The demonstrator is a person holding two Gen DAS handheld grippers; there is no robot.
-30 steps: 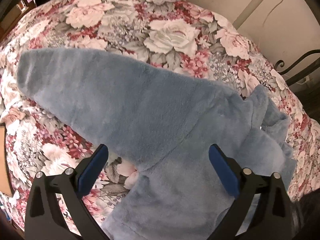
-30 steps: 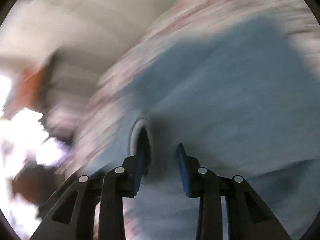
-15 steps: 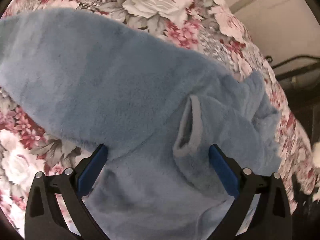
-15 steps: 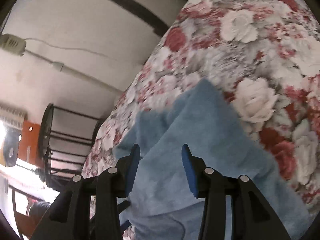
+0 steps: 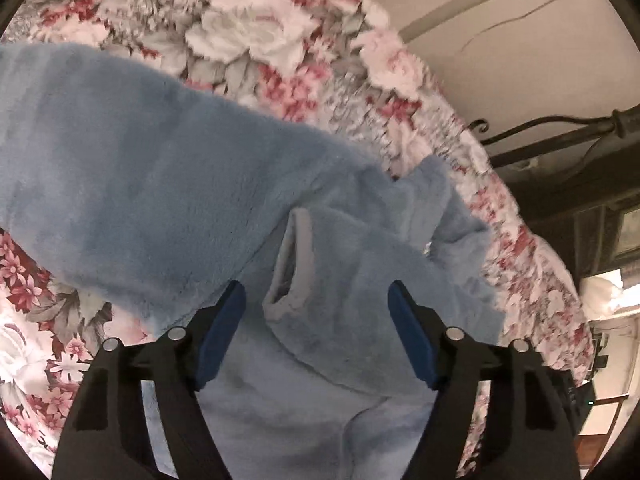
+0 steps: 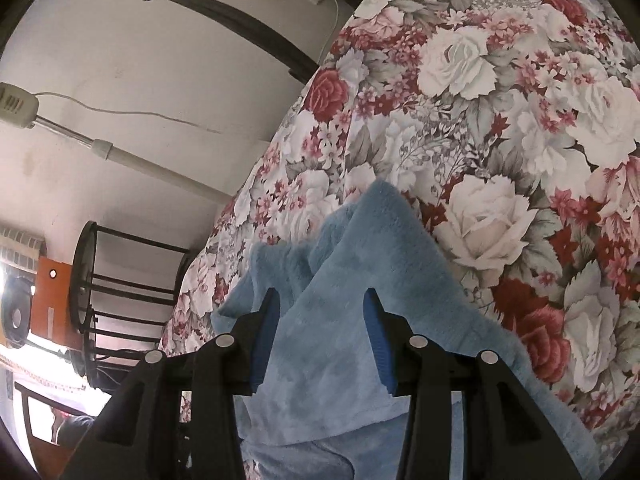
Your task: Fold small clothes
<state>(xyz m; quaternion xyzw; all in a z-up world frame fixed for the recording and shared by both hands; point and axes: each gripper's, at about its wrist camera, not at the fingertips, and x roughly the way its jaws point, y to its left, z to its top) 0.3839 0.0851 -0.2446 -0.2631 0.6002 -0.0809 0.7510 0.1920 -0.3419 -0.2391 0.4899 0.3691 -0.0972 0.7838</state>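
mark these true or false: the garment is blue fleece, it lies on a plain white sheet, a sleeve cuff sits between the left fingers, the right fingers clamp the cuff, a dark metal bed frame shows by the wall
1. The garment is blue fleece. True.
2. It lies on a plain white sheet. False: the bedspread is floral, red and white roses.
3. A sleeve cuff sits between the left fingers. True; the left gripper is closing, not yet pressing it.
4. The right fingers clamp the cuff. False: the right gripper is open over a plain fleece fold.
5. A dark metal bed frame shows by the wall. True.
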